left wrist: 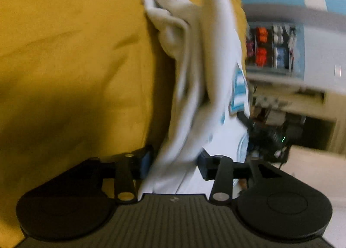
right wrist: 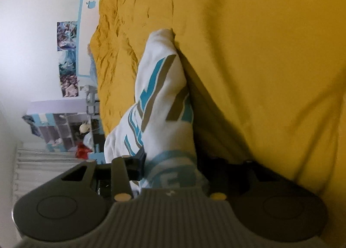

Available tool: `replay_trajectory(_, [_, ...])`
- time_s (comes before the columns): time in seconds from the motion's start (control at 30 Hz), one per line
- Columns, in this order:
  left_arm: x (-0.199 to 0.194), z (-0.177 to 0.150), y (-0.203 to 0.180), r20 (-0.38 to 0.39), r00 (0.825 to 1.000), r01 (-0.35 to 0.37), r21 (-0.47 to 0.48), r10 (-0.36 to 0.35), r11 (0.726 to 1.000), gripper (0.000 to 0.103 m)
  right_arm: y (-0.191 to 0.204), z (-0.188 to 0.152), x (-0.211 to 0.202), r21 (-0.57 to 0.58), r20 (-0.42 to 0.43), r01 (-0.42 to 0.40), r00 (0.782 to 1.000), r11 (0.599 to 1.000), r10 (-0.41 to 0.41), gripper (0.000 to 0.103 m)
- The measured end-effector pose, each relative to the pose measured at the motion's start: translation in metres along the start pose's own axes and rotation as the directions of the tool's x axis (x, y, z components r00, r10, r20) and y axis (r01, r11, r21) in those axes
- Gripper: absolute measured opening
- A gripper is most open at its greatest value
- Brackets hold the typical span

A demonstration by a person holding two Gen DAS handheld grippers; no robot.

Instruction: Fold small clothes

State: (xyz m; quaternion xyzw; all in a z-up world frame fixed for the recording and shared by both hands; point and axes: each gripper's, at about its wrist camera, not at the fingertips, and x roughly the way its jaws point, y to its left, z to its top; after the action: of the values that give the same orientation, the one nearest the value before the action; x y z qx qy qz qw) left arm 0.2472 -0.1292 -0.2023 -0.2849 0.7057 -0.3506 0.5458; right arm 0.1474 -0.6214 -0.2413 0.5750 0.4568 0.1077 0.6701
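The left gripper and right gripper each clamp the white printed T-shirt, which hangs mid-frame against the mustard-yellow bedspread.

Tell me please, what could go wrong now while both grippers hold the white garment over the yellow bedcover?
1. The left gripper holds the white garment bunched in thick folds; some layers could slip out, and the fold would come out uneven.
2. The right gripper pinches near the printed edge; an uneven pull may twist the cloth.
3. The yellow bedcover is wrinkled and looks soft, so the garment may crease when laid down.
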Motion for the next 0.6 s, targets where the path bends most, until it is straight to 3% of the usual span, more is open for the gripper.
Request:
replay_trajectory(0.17, [0.008,-0.02,-0.002,-0.038,0.999,0.027,0.092,-0.023,0.995,0.067,0.022,-0.025,-0.006,-0.058,0.014,0.039,0.999,0.998,-0.038,0.053])
replay_trajectory(0.23, [0.006,-0.024,0.006,-0.025,0.999,0.05,0.1,-0.048,0.994,0.067,0.025,-0.038,-0.013,-0.011,0.031,0.023,0.999,1.0,-0.022,0.059])
replay_trajectory(0.33, [0.004,-0.022,0.017,-0.01,0.995,0.099,0.069,-0.099,0.993,0.067,0.041,-0.063,-0.011,-0.048,0.034,0.006,0.999,0.999,-0.005,0.062])
replay_trajectory(0.37, [0.003,-0.024,0.024,-0.007,0.993,0.116,0.059,-0.115,0.992,0.067,0.045,-0.07,-0.011,-0.065,0.028,0.025,0.999,0.998,-0.023,0.062])
replay_trajectory(0.43, [0.008,-0.019,0.024,-0.014,0.99,0.14,0.053,-0.139,0.989,0.067,0.044,-0.075,-0.022,-0.091,0.029,0.142,0.99,0.986,-0.14,0.08])
replay_trajectory(0.47, [0.009,-0.019,0.023,-0.02,0.99,0.138,0.057,-0.137,0.989,0.067,0.052,-0.073,-0.032,-0.117,0.085,0.235,0.97,0.965,-0.227,0.081])
replay_trajectory(0.5, [0.011,-0.021,0.021,-0.018,0.992,0.127,0.069,-0.126,0.989,0.067,0.059,-0.075,-0.042,-0.152,0.158,0.282,0.953,0.947,-0.258,0.082])
replay_trajectory(0.57, [0.015,-0.02,0.016,-0.012,0.994,0.113,0.09,-0.112,0.99,0.067,0.072,-0.08,-0.064,-0.202,0.254,0.331,0.927,0.922,-0.277,0.083])
replay_trajectory(0.6, [0.019,-0.02,0.011,-0.011,0.993,0.114,0.092,-0.114,0.989,0.067,0.073,-0.082,-0.073,-0.201,0.247,0.307,0.935,0.93,-0.255,0.083])
